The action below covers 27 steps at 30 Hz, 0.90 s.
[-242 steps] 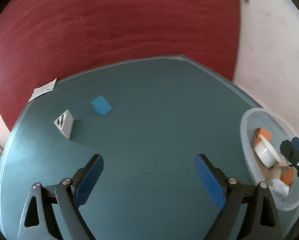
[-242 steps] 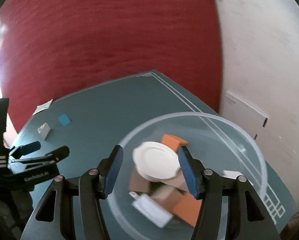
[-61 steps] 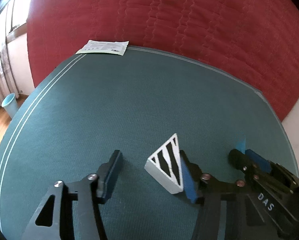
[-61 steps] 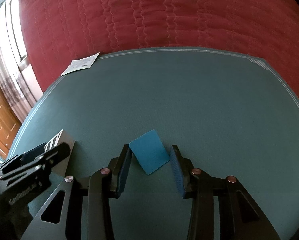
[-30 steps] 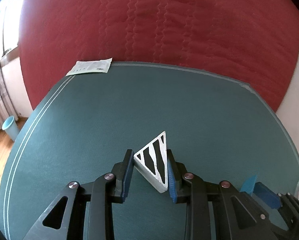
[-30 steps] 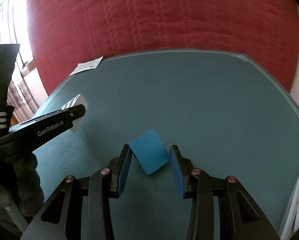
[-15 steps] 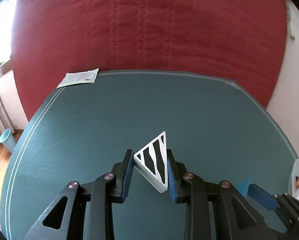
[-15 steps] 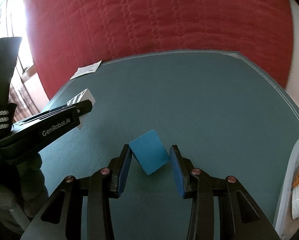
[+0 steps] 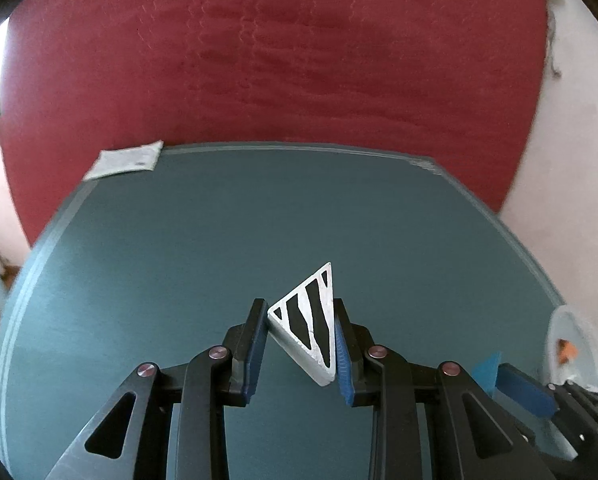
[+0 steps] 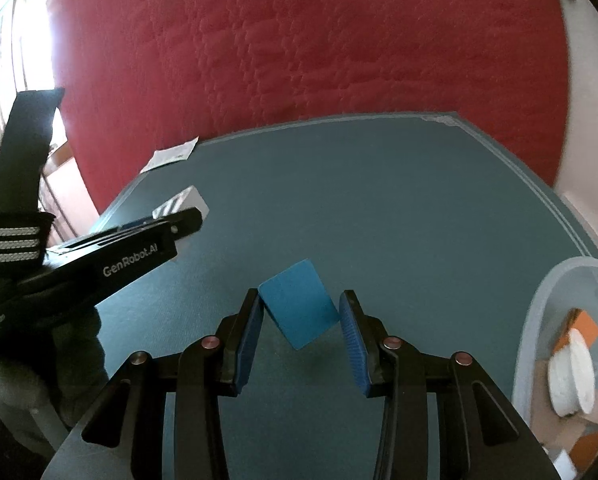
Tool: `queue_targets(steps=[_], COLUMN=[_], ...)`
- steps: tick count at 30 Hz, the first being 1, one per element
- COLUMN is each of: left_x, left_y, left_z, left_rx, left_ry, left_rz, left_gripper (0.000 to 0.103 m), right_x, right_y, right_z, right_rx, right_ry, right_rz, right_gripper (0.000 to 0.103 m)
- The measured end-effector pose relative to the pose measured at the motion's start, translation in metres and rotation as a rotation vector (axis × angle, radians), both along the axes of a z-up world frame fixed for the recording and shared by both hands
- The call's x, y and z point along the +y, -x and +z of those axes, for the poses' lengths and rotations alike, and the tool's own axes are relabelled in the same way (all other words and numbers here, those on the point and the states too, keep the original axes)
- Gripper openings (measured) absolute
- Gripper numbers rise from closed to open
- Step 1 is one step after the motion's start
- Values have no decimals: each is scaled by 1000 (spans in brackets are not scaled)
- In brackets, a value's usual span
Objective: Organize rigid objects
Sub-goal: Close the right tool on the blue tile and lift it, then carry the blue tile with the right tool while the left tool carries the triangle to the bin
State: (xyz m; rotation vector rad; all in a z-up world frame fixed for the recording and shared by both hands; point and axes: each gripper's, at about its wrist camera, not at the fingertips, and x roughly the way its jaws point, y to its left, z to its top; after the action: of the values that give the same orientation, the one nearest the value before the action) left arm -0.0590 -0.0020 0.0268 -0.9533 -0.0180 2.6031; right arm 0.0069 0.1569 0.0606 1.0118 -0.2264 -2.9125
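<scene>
My left gripper [image 9: 301, 344] is shut on a white wedge with black stripes [image 9: 309, 326] and holds it above the teal table [image 9: 219, 220]. My right gripper [image 10: 301, 330] is shut on a blue block [image 10: 299, 310], also off the table. The right gripper's blue block tip [image 9: 487, 370] shows at the lower right of the left wrist view. The left gripper and the striped wedge [image 10: 183, 202] show at the left of the right wrist view. A clear bowl [image 10: 539, 312] at the right holds a white disc [image 10: 571, 372] and orange pieces [image 10: 583, 326].
A white paper packet [image 9: 125, 162] lies at the table's far left edge. A red quilted cloth [image 9: 279, 60] hangs behind the table. The bowl's rim [image 9: 559, 328] shows at the right edge of the left wrist view. A white wall is at the far right.
Both grippers have swung to the right with their objects still held. The clear bowl has come further into view at the right of both views.
</scene>
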Motion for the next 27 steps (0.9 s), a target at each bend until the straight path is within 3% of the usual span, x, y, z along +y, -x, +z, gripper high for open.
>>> queue_targets(steps=[11, 27], left_x=[1, 35], left_y=[-4, -33], left_z=[3, 3], left_rx=[-20, 16], left_ry=[-70, -11], left_rz=[-79, -180], left_gripper=[32, 32], right_x=[10, 56], right_y=[-15, -47], right_z=[6, 10], right_rx=[37, 63], right_ry=[-5, -8], right_rz=[-43, -217], right_gripper=[41, 41])
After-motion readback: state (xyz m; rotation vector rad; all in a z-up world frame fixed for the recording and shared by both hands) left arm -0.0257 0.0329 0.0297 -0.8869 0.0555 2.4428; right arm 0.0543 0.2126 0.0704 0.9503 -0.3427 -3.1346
